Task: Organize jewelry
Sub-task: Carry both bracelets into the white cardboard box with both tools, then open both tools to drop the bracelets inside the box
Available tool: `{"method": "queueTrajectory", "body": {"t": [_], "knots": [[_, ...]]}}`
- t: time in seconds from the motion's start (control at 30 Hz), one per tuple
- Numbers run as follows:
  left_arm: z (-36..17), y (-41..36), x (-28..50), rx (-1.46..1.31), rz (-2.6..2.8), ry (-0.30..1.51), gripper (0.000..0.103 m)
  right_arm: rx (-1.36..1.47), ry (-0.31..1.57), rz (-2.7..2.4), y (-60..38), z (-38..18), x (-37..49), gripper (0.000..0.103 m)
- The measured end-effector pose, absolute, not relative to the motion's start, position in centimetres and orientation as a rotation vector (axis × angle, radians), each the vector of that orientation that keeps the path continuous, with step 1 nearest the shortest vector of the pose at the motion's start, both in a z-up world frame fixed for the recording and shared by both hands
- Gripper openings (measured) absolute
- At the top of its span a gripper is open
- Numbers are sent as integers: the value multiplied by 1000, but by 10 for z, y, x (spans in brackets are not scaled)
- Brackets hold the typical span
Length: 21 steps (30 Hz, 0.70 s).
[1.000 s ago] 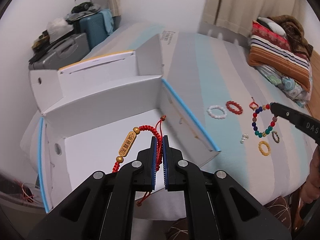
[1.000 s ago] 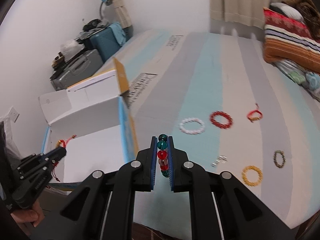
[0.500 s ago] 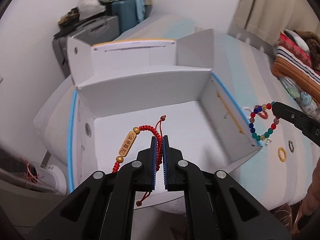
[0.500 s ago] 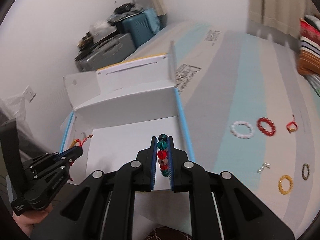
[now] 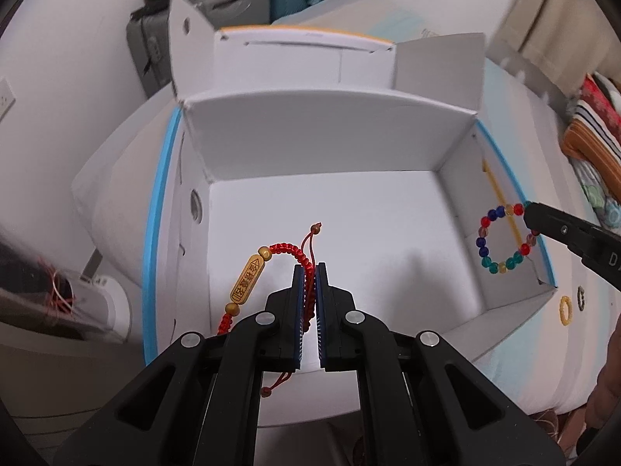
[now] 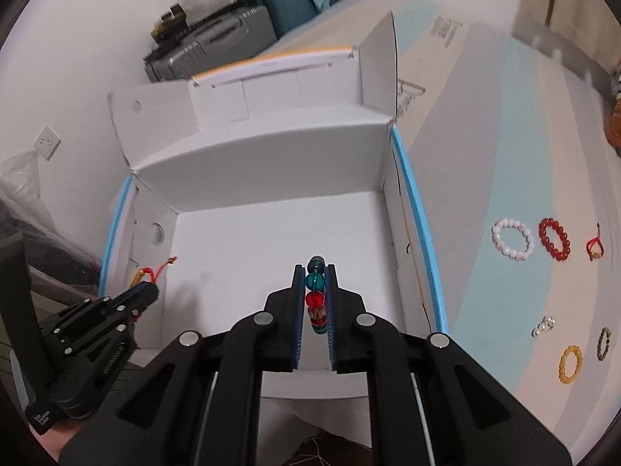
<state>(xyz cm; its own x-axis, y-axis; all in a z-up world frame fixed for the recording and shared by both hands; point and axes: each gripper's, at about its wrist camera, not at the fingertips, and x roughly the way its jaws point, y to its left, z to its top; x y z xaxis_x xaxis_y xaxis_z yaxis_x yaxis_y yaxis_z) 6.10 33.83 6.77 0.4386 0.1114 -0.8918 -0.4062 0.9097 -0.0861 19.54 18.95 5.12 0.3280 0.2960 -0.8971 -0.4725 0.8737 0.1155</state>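
My left gripper (image 5: 309, 268) is shut on a red braided bracelet (image 5: 289, 251) with a gold charm, held above the floor of an open white box (image 5: 330, 143). My right gripper (image 6: 315, 268) is shut on a multicoloured bead bracelet (image 6: 315, 299), also over the box (image 6: 264, 159). The bead bracelet (image 5: 502, 239) hangs by the box's right wall in the left wrist view. The left gripper (image 6: 149, 291) shows at the box's left wall in the right wrist view.
On the striped bedcover right of the box lie a white bead bracelet (image 6: 512, 239), a red bead bracelet (image 6: 555, 239), a small red cord piece (image 6: 595, 246), a yellow ring (image 6: 570, 365), a dark ring (image 6: 603, 343) and a clear bead bit (image 6: 543, 326). Suitcases (image 6: 217, 42) stand behind the box.
Both grippers have moved left from the bedcover to over the open box, each still holding its bracelet. The right gripper lifted the bead bracelet off the bed.
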Motion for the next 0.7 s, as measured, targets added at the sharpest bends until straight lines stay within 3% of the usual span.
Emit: {"method": "queueTrajectory", "body": {"t": [0.33,0.7], "knots": [[40,357,70,-324,366,1203,5,-225,1294,474,199,19,214,9],[40,364,67,-329,389,1226,8,-233,1292,450,203,16,213,12]]}}
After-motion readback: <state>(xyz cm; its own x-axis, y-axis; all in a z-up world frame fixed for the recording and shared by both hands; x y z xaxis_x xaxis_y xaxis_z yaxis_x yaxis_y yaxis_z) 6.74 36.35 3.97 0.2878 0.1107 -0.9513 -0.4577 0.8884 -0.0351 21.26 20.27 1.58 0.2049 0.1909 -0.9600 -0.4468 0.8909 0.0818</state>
